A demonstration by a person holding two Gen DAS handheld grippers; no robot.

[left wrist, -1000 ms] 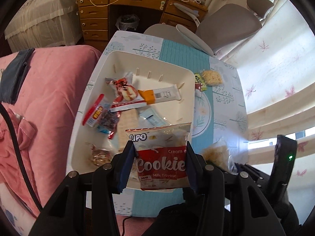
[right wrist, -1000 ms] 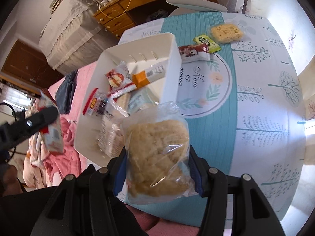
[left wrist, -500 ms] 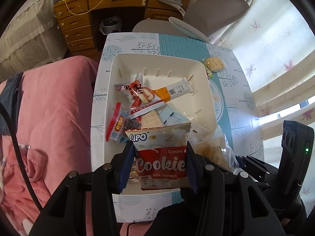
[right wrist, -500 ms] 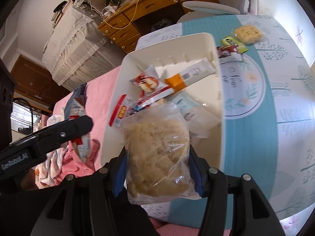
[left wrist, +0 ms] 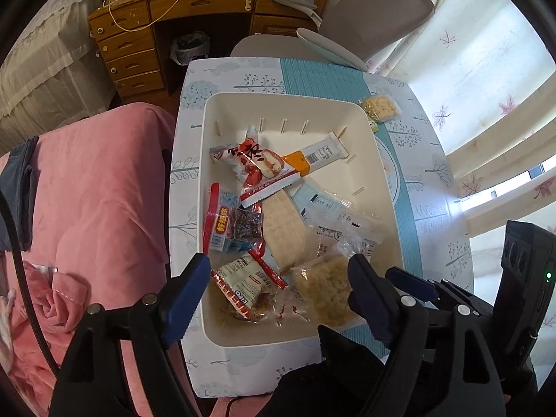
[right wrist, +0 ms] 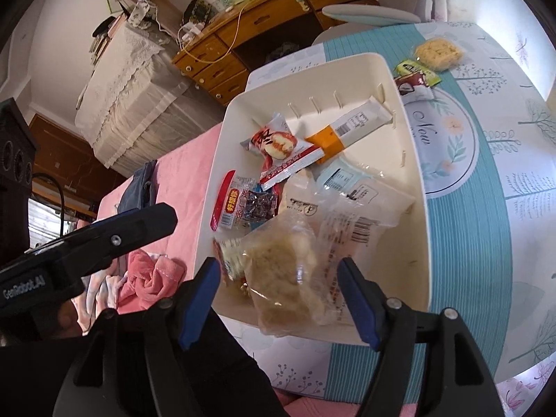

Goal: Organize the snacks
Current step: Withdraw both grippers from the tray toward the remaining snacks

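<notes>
Left gripper [left wrist: 278,278]: fingers apart, above red-and-white cookie packet [left wrist: 243,286].
Right gripper [right wrist: 279,283]: fingers apart, around clear puffed-rice bag [right wrist: 285,278].
Both snacks: in cream rectangular plastic bin [left wrist: 385,180].

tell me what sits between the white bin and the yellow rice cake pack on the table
In the right wrist view, a green packet and a brown-and-white packet lie between the bin and rice cake pack.

A smooth, matt plastic bin [left wrist: 389,187] is seen; the snack wrappers [left wrist: 264,166] inside are of glossy film (some clear and crinkled). At 12 o'clock a varnished wooden desk [left wrist: 139,34] is seen, at 9 o'clock soft pink cloth [left wrist: 97,187].
</notes>
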